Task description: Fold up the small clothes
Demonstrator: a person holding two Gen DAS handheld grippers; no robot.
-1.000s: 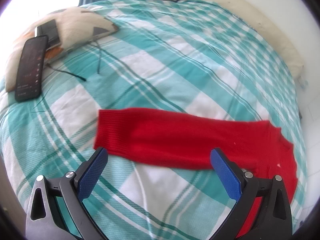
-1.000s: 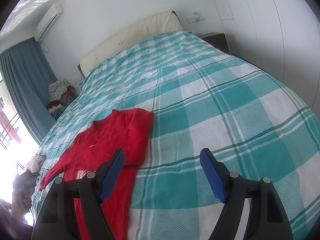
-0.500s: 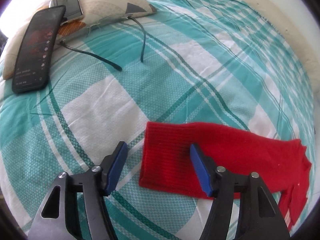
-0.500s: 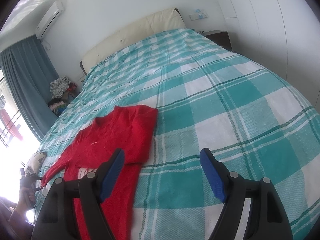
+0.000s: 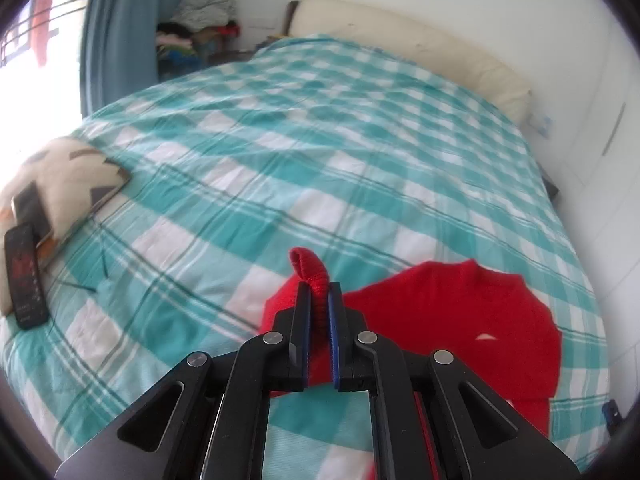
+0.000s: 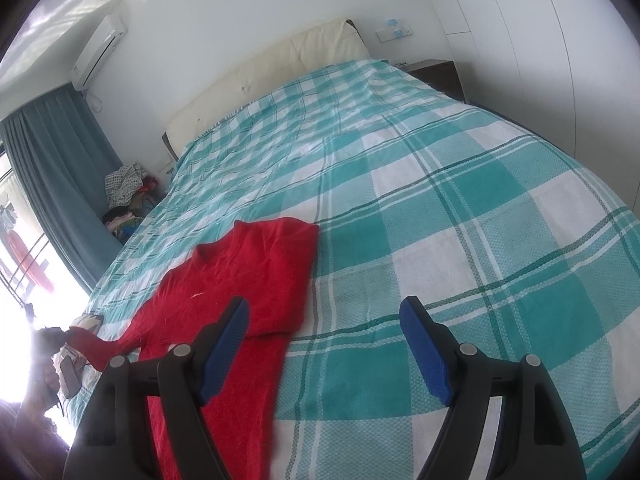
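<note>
My left claw (image 5: 319, 294) is clamped on the sleeve cuff (image 5: 310, 270) of the red sweater (image 6: 248, 276), which lies flat on the bed (image 6: 460, 208). My right claw (image 6: 326, 340) hangs wide open, empty. Advisable: carry the cuff across the body, lay it square, smooth.

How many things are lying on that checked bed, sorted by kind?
Red sweater: 1
Patterned cushion: 1
Phones: 2
Total: 4

The left hand-held gripper is shut on the sweater's sleeve cuff; the right hand-held gripper is open.
</note>
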